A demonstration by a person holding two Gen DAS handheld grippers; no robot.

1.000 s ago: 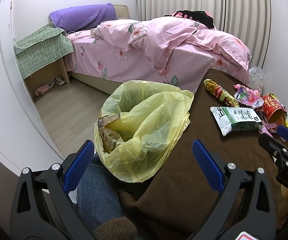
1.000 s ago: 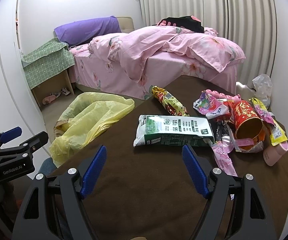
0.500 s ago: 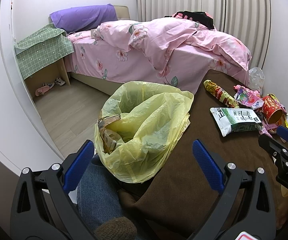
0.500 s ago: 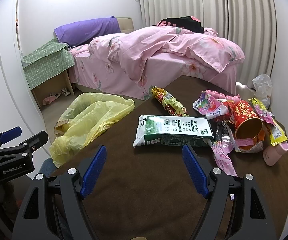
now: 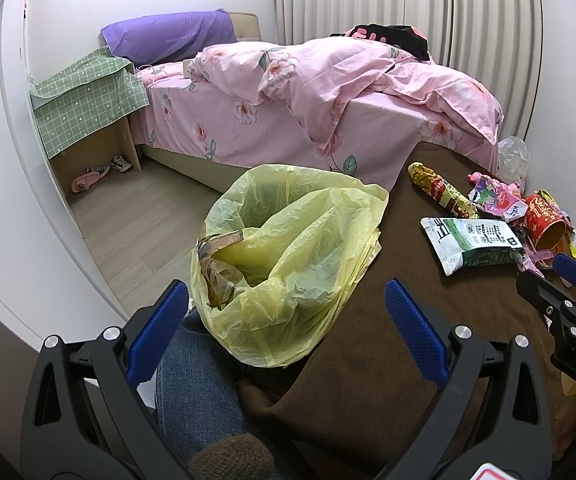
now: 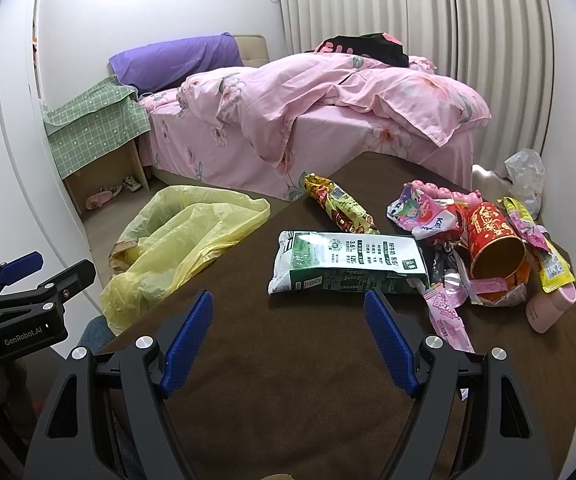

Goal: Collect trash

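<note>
A yellow trash bag hangs open at the left edge of the brown-covered table; it also shows in the right wrist view. My left gripper is open and empty just in front of the bag. My right gripper is open and empty, just short of a green-and-white milk pouch. Behind the pouch lie a yellow-red snack wrapper, a pink wrapper, a red paper cup on its side, and other wrappers.
A pink bed stands behind the table. A green-clothed side table with slippers under it stands at the left. A clear plastic bag sits on the floor at the right. My jeans-clad knee is below the bag.
</note>
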